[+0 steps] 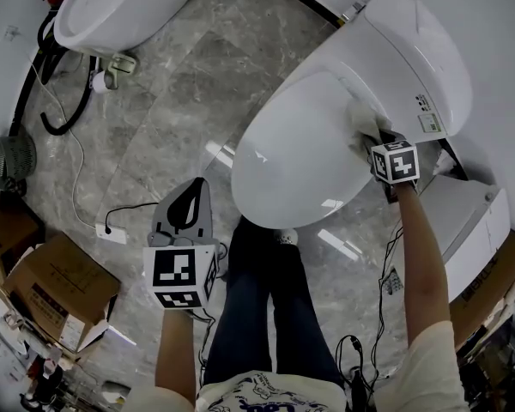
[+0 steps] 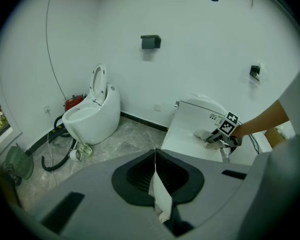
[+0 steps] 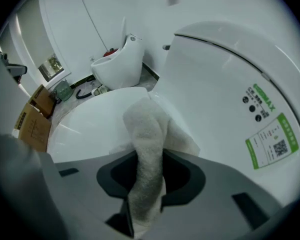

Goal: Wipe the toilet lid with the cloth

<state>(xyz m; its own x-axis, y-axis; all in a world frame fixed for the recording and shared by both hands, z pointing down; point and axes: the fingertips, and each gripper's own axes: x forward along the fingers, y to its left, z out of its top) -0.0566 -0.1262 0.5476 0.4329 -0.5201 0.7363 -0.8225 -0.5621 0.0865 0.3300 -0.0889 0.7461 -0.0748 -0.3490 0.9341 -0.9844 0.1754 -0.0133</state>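
Pinching the cloth (image 3: pixel 147 134) against the toilet lid (image 1: pixel 300 144) — right tool (image 1: pixel 373 140); left tool (image 2: pixel 155 156), jaws together; green QR label (image 3: pixel 275 141) unreadable.

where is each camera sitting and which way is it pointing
Head view: on the person's head, steeply down at the toilet lid; forearms, legs, left gripper, right gripper show.
Left gripper view: on that gripper, facing across the floor at a second toilet and the lid; shut jaws, right forearm show.
Right gripper view: on that gripper, close over the lid; jaws gripping the cloth.
Shared: head and left gripper views both show the right gripper.
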